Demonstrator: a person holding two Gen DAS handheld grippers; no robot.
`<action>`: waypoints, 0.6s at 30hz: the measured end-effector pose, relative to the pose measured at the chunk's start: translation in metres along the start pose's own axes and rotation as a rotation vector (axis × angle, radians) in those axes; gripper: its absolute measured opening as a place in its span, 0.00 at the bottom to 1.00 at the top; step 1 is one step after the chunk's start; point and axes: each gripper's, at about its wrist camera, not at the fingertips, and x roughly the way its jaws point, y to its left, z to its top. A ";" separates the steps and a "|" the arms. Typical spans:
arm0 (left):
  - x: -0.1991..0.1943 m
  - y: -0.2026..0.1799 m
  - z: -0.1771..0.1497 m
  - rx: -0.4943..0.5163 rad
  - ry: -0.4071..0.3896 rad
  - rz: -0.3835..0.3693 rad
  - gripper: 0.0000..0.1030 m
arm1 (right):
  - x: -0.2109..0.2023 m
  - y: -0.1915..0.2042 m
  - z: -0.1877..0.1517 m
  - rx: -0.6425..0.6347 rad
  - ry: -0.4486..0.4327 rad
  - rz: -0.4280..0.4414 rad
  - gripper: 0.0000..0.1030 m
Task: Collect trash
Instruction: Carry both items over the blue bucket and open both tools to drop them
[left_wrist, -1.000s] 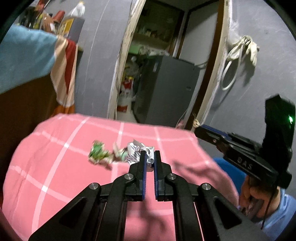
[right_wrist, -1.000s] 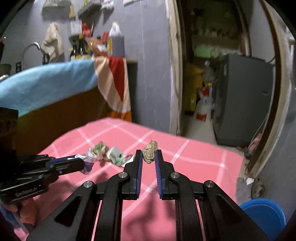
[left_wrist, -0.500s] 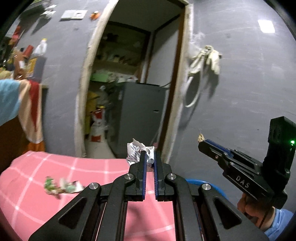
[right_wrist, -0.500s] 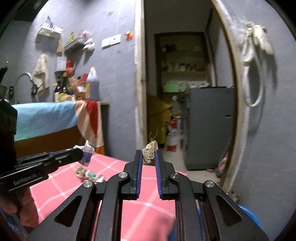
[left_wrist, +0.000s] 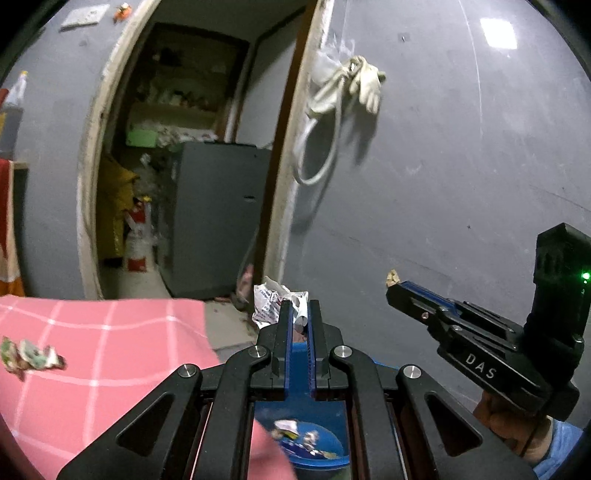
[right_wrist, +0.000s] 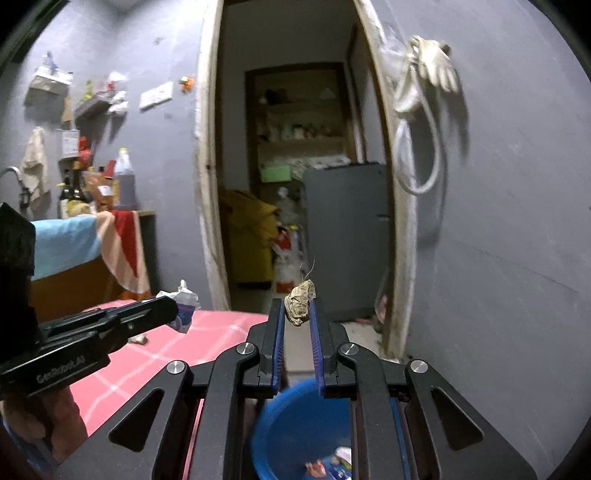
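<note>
Crumpled paper (left_wrist: 279, 301) clamped in left gripper (left_wrist: 299, 317); right gripper (right_wrist: 297, 314) pinches brown wad (right_wrist: 300, 302).

Matt plastic, crumpled paper, checked cloth

The matt black plastic fingers (left_wrist: 283, 328) pinch creased white printed paper (left_wrist: 271, 306); a rough, dry brown wad (right_wrist: 300, 302), a glossy blue plastic bucket (right_wrist: 291, 413) and pink checked tablecloth (left_wrist: 110, 350) show too.

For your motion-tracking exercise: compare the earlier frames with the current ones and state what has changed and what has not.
Both grippers swung from over the pink table to above the blue bin. Nothing was released: the left gripper still pinches the white wrapper, the right gripper the brown wad. Green scraps remain on the table.
</note>
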 end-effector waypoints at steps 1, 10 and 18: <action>0.008 -0.003 -0.001 -0.006 0.019 -0.011 0.05 | 0.001 -0.004 -0.002 0.008 0.016 -0.010 0.12; 0.053 -0.010 -0.018 -0.043 0.168 -0.045 0.05 | 0.014 -0.036 -0.020 0.113 0.164 -0.054 0.12; 0.084 -0.006 -0.040 -0.094 0.285 -0.040 0.05 | 0.024 -0.054 -0.032 0.175 0.260 -0.073 0.12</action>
